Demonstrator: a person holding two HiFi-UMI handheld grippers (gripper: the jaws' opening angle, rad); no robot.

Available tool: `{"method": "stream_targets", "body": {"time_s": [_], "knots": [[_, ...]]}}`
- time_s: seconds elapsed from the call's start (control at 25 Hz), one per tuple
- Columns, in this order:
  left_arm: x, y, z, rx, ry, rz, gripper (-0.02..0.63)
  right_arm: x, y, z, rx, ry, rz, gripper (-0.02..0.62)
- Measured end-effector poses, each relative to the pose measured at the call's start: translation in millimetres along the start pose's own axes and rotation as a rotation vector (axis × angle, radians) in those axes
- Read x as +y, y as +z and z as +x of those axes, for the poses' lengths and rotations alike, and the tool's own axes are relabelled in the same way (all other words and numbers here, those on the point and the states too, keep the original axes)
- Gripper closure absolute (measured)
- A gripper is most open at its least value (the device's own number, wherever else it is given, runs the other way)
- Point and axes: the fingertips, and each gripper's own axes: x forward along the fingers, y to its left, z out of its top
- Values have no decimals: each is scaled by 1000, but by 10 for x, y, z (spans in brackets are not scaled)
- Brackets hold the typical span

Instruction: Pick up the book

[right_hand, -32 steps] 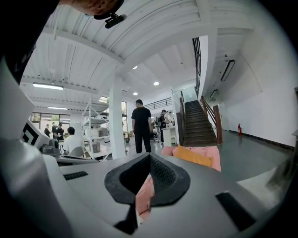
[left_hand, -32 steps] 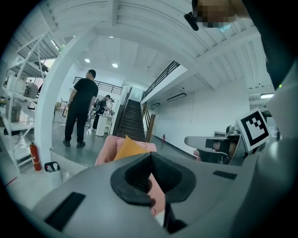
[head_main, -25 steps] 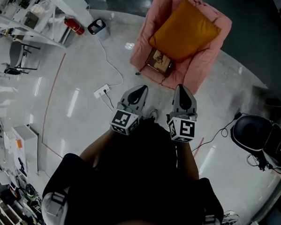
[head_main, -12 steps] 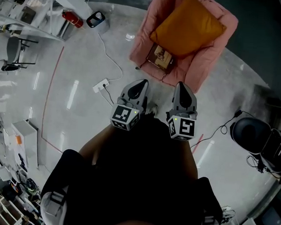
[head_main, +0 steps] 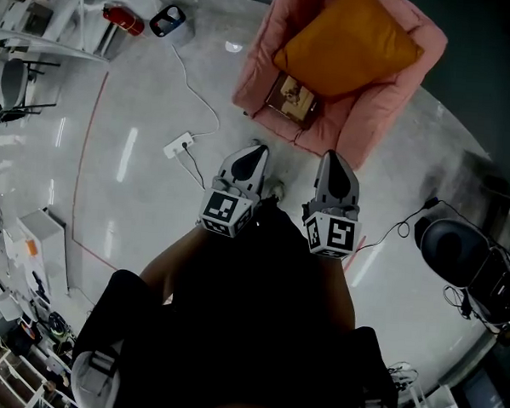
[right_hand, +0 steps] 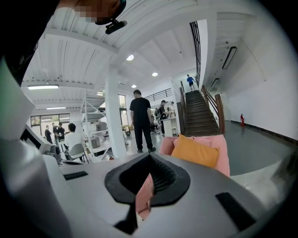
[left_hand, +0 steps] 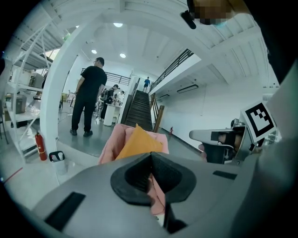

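Observation:
The book [head_main: 293,98], brown with a picture on its cover, lies on the front of the seat of a pink armchair [head_main: 375,111], before an orange cushion [head_main: 349,43]. My left gripper [head_main: 256,149] and right gripper [head_main: 333,158] are held side by side over the floor, short of the chair's front edge, both pointing at it. Both are shut with nothing in them. In the left gripper view, the gripper [left_hand: 150,156] has the cushion [left_hand: 137,142] showing above its jaws; the right gripper [right_hand: 149,158] has the armchair [right_hand: 222,153] off to its right. The jaws hide the book in both gripper views.
A white power strip [head_main: 180,144] with its cable lies on the glossy floor left of the chair. A red fire extinguisher [head_main: 121,19] and shelving [head_main: 34,25] stand at far left. A black office chair [head_main: 450,252] with cables is at right. People [left_hand: 87,100] stand near a staircase [right_hand: 201,114].
Both grippers have moved forward toward the armchair and sunk a little, side by side. The floor has slid back beneath them. Both stay shut.

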Motion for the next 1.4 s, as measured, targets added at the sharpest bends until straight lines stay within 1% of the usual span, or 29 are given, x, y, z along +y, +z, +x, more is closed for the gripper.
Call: {"method": "stream_targets", "body": {"time_s": [0.32,0.44,0.84,1.08,1.2,1.4], "knots": [[322,-240,350,37,29,-46,598,-64,-304,371,68,10,20,594],[440,-339,475,55,35,-64,598,-113,-412,529,78,11,25,594],[784,-719,765,131,58,-98,598,-240,-759,971,149,-15,57,594],[955,-816,988,145,55,-92,598,-275,-1064,1208,198,-5,81,594],[1010,-853,1104,133,42,-85,598,-309,-1218,1331,212,-5,81,594],[1170,-997,1263,152,38,-77,598,-291,-1409,1518,225,2,91,594]]}}
